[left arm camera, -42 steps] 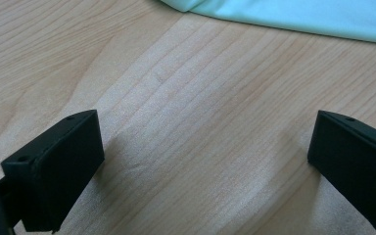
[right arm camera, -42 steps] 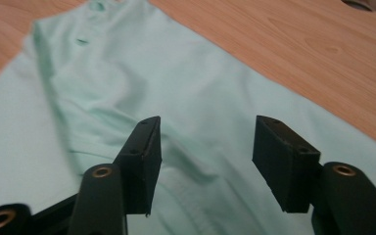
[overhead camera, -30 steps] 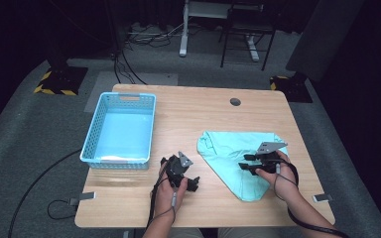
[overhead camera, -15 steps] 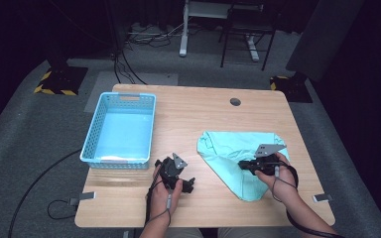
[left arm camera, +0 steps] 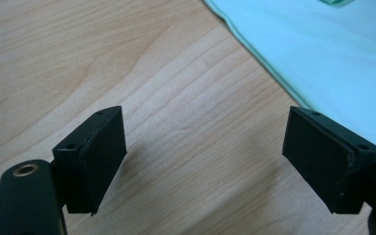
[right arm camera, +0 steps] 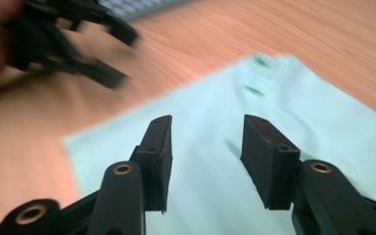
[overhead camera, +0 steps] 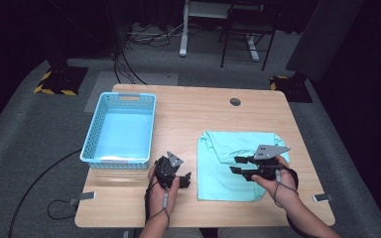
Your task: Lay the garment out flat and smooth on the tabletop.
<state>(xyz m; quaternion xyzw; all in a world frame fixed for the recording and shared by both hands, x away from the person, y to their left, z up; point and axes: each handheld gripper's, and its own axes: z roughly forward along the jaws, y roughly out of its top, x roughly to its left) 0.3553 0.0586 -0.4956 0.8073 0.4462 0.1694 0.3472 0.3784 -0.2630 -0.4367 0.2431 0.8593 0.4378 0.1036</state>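
Observation:
A mint-green cloth (overhead camera: 228,148) lies flat on the right half of the wooden table (overhead camera: 188,119). My right gripper (overhead camera: 233,165) hovers over the cloth's middle and points left. Its jaws have just been opening and stand apart with nothing between them; the cloth (right arm camera: 323,122) lies below my right gripper (right arm camera: 205,147). My left gripper (overhead camera: 184,179) rests low on bare wood just left of the cloth. Its jaws have just been closing a little but remain wide, with nothing between them. The cloth's edge (left arm camera: 323,49) runs beyond my left gripper (left arm camera: 205,156). The left gripper (right arm camera: 122,56) appears blurred.
A light-blue slatted basket (overhead camera: 92,139) stands at the table's left side, with nothing in it. A round cable hole (overhead camera: 235,102) sits near the far edge. Beyond the table, chair and desk legs (overhead camera: 248,44) stand on dark carpet.
The cloth's lower left, slanted before, now lies squared out flat. My right gripper has lifted slightly and shifted left over the cloth. The left gripper has stayed put.

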